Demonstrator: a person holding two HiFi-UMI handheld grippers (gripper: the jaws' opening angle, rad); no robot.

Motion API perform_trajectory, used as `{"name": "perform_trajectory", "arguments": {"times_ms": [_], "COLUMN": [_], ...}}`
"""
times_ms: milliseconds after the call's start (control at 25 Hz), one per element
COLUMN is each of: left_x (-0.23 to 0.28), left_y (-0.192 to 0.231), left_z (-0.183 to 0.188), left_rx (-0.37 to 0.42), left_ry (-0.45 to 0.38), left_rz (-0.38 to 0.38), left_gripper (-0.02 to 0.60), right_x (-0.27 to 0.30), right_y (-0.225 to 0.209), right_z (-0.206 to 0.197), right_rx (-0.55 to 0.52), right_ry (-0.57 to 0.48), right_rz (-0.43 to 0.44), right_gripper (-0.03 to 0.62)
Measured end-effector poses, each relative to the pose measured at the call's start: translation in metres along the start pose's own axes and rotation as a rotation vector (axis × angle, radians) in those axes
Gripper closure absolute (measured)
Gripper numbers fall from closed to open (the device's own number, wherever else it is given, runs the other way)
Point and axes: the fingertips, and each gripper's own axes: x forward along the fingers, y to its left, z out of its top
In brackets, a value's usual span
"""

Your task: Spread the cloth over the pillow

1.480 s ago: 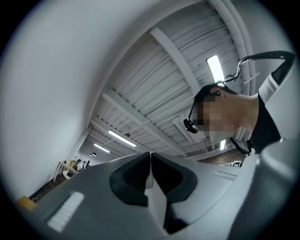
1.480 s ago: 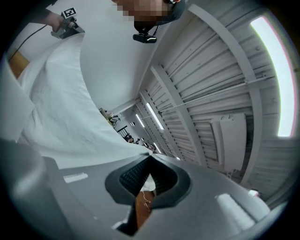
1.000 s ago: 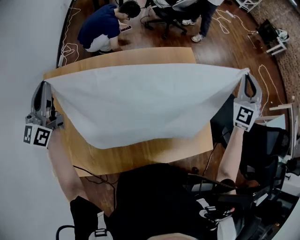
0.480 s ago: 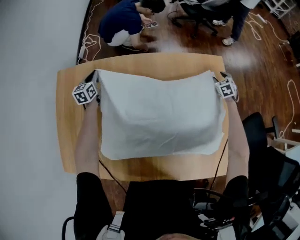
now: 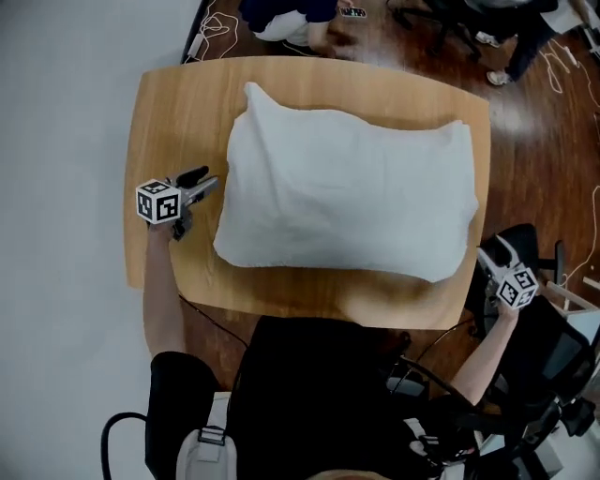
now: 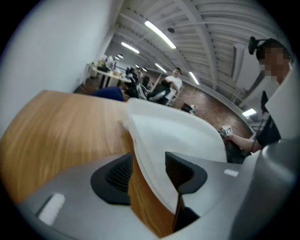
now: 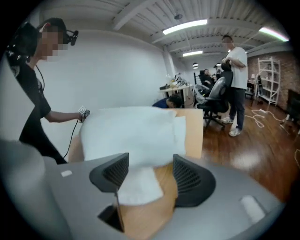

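Observation:
A white cloth (image 5: 347, 197) lies draped over the pillow on the wooden table (image 5: 178, 103); the pillow itself is hidden beneath it. My left gripper (image 5: 204, 183) hovers just left of the cloth's left edge. Its jaws have just been opening, and the cloth's edge (image 6: 178, 136) shows in the gap without either pad pressing on it. My right gripper (image 5: 495, 249) hangs off the table's near right corner. Its jaws have also just been opening and stand wide, with a cloth corner (image 7: 138, 190) lying loose between them.
A crouching person (image 5: 281, 19) and an office chair (image 5: 441, 14) are beyond the table's far edge. A black chair (image 5: 530, 253) stands close by my right gripper. Cables trail over the wooden floor. A white wall runs along the left.
Both grippers let go of the cloth's top corners and dropped toward the near side. The cloth has settled flat over the pillow.

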Motion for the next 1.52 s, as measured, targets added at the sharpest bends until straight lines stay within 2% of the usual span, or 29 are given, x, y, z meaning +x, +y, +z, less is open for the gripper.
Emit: {"name": "perform_trajectory", "arguments": {"times_ms": [40,80,120,200,360,440,480,560,640,680,760,840,880,920,960,1080,1160,1240,1320,1400,1480,1520], "left_x": [-0.009,-0.015,-0.018,-0.025,-0.06,-0.063,-0.068,-0.084,-0.098,-0.1,-0.099,-0.092,-0.088,-0.082,-0.077,-0.097,-0.133,-0.155,-0.15,-0.128,-0.106,-0.095], "left_y": [-0.018,-0.033,-0.047,-0.064,-0.049,-0.051,-0.056,-0.065,-0.073,-0.073,-0.069,-0.072,-0.075,-0.076,-0.077,-0.078,-0.07,-0.055,-0.044,-0.039,-0.039,-0.036], "left_z": [-0.035,-0.065,-0.088,-0.113,-0.108,-0.105,-0.104,-0.105,-0.108,-0.113,-0.128,-0.138,-0.138,-0.136,-0.132,-0.108,-0.102,-0.112,-0.132,-0.142,-0.126,-0.109], "left_rx": [0.001,-0.013,-0.044,-0.133,-0.263,-0.286,-0.277,-0.26,-0.258,-0.256,-0.258,-0.276,-0.285,-0.292,-0.296,-0.317,-0.344,-0.366,-0.367,-0.361,-0.329,-0.302], "left_ry": [0.057,0.088,0.092,0.038,-0.161,-0.238,-0.263,-0.291,-0.302,-0.296,-0.266,-0.256,-0.265,-0.275,-0.286,-0.348,-0.403,-0.41,-0.36,-0.328,-0.305,-0.289], "left_rz": [-0.053,-0.094,-0.13,-0.187,-0.163,-0.162,-0.159,-0.152,-0.146,-0.133,-0.096,-0.091,-0.099,-0.11,-0.123,-0.128,-0.078,-0.01,0.041,0.057,0.047,0.039], "left_gripper": [0.355,0.354,0.354,0.358,0.553,0.566,0.566,0.566,0.566,0.566,0.565,0.566,0.566,0.566,0.566,0.572,0.577,0.577,0.577,0.577,0.568,0.541], "right_x": [-0.015,-0.028,-0.039,-0.044,-0.016,-0.024,-0.033,-0.041,-0.031,-0.022,0.0,0.021,0.024,0.018,0.004,-0.064,-0.112,-0.146,-0.148,-0.121,-0.09,-0.079], "right_y": [0.02,0.038,0.054,0.073,0.064,0.044,0.035,0.027,0.024,0.023,0.021,0.018,0.017,0.018,0.019,0.03,0.041,0.055,0.062,0.062,0.067,0.073], "right_z": [-0.021,-0.04,-0.058,-0.077,-0.075,-0.078,-0.083,-0.089,-0.095,-0.101,-0.113,-0.121,-0.121,-0.118,-0.113,-0.087,-0.071,-0.064,-0.081,-0.122,-0.162,-0.173], "right_rx": [0.0,0.013,0.045,0.183,0.637,0.833,0.898,0.964,0.977,0.962,0.895,0.834,0.813,0.794,0.776,0.725,0.696,0.675,0.679,0.711,0.756,0.766], "right_ry": [0.033,0.067,0.09,0.068,-0.189,-0.309,-0.351,-0.404,-0.393,-0.351,-0.219,-0.1,-0.075,-0.077,-0.101,-0.248,-0.357,-0.429,-0.406,-0.296,-0.184,-0.151], "right_rz": [0.007,0.004,-0.002,-0.012,-0.058,-0.15,-0.2,-0.246,-0.272,-0.295,-0.35,-0.401,-0.422,-0.445,-0.471,-0.553,-0.595,-0.608,-0.59,-0.553,-0.518,-0.518], "right_gripper": [0.295,0.295,0.295,0.295,0.295,0.301,0.303,0.303,0.303,0.304,0.313,0.323,0.373,0.504,0.591,0.592,0.592,0.594,0.592,0.592,0.579,0.512]}}
